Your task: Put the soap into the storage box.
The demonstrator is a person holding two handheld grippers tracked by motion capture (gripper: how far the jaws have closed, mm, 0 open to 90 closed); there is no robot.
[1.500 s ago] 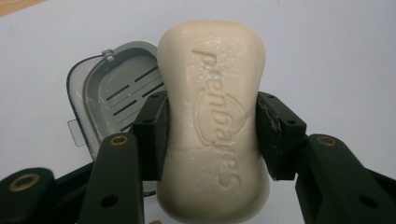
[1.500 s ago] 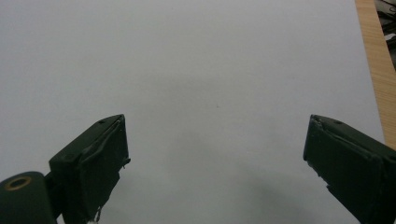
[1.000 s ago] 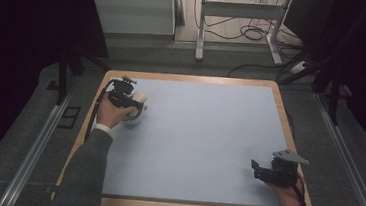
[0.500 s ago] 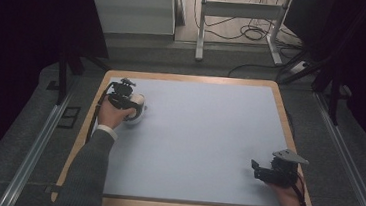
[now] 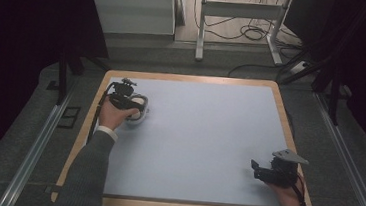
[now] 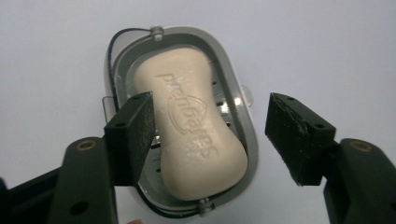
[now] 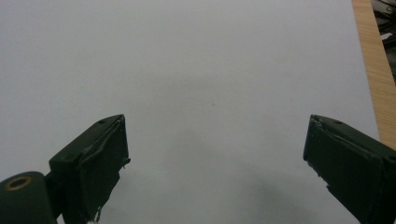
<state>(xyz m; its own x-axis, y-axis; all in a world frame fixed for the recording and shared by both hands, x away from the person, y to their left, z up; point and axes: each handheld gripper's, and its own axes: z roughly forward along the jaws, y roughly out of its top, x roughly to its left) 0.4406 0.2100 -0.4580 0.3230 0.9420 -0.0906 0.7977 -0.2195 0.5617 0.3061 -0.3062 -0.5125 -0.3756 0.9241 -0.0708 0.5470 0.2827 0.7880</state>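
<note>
Left gripper [image 6: 208, 135]: 2 black jaws with blocky, rough-faced pads [image 6: 140, 128], small screw holes in the pad sides, 1 brass-ringed rivet on each arm. Right gripper [image 7: 215, 161]: 2 matching black jaws, worn pad edges, 1 brass-ringed rivet; grey three-cornered plate [image 5: 289, 156] on top. Grey sleeve [image 5: 87, 175] on the left arm, white cuff [image 5: 105, 133] at the wrist.
</note>
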